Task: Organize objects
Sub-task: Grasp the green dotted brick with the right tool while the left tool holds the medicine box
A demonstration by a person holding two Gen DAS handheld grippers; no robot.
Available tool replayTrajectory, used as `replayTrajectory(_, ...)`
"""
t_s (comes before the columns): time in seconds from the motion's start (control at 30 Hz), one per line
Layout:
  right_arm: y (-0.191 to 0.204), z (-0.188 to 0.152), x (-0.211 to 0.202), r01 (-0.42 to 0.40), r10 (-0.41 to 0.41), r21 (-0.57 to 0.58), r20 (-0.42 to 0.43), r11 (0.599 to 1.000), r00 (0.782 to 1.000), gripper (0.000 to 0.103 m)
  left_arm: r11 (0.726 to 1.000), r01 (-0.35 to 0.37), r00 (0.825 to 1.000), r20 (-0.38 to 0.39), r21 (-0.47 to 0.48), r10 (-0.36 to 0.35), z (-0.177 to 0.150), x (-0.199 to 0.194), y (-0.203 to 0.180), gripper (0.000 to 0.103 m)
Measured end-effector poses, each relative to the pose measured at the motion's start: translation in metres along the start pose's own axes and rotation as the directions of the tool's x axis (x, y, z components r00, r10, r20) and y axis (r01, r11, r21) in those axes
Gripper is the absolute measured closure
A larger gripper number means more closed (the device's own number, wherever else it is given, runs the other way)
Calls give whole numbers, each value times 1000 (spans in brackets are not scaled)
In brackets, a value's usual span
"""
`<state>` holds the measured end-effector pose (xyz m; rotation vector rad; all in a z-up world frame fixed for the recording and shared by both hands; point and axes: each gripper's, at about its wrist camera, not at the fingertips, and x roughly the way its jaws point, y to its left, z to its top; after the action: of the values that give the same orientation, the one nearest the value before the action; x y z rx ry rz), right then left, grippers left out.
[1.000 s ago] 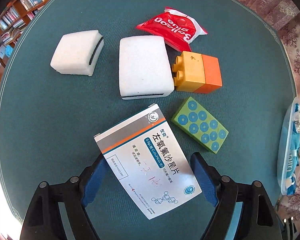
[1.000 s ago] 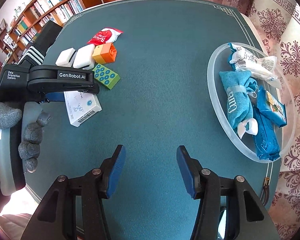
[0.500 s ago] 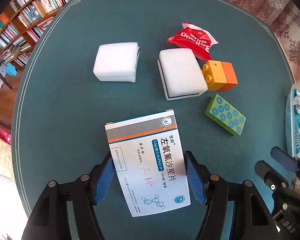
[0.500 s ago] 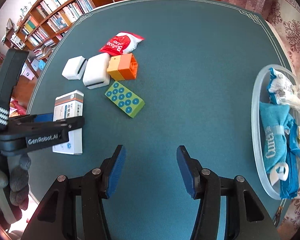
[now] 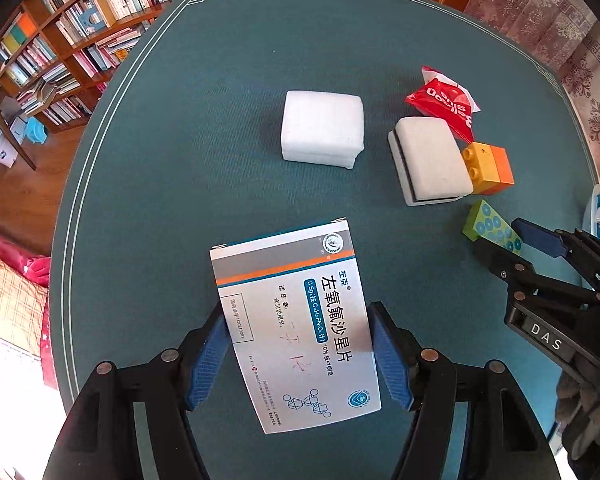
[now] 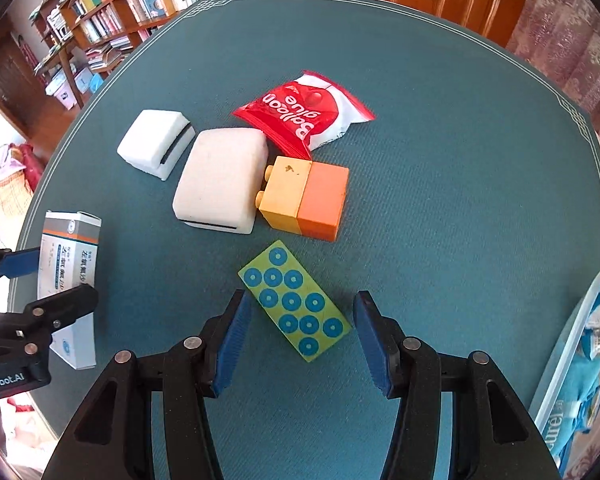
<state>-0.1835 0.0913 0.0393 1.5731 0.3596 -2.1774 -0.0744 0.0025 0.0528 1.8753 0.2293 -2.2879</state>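
My left gripper [image 5: 298, 354] is shut on a white medicine box [image 5: 296, 320] with blue Chinese text and holds it over the teal table; the box also shows in the right wrist view [image 6: 70, 276]. My right gripper [image 6: 300, 344] is open, its pads on either side of a green block with blue dots [image 6: 296, 304], apart from it. That block also shows in the left wrist view [image 5: 490, 226]. Beyond it lie a yellow-orange toy brick [image 6: 306, 200], two white sponges [image 6: 220, 184] [image 6: 156, 142] and a red snack packet [image 6: 306, 114].
A clear oval tray [image 6: 568, 344] with blue packets stands at the table's right edge. Bookshelves [image 6: 112, 12] stand beyond the table's far left edge. The table [image 6: 460, 140] has bare cloth to the right of the objects.
My left gripper has closed on the medicine box and pulled it back left. My right gripper has moved left from the tray side and now straddles the green block.
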Motion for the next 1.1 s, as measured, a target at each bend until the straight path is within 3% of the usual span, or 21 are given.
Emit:
replayTrajectory(0.23,9,1,4,46,-46,-27,9,999,999,51,1000,4,1000,-3,-3,-4,26,1,10,32)
replayTrajectory(0.4,9,0,3,55,-55,-3,7,998,998,73,1000,7,1000,-3,14,-7,41,8,12,32)
replayTrajectory(0.77,-36,-33,-23,-111,113,206,-1,972,994,73,999,8,1000,4,45,-8,33,1,-20,32)
replayTrajectory(1.1,-81,-62,-75,-117,94,302,88,946,992,73,994,22,999,23,105,-24,37,-7,-53,32)
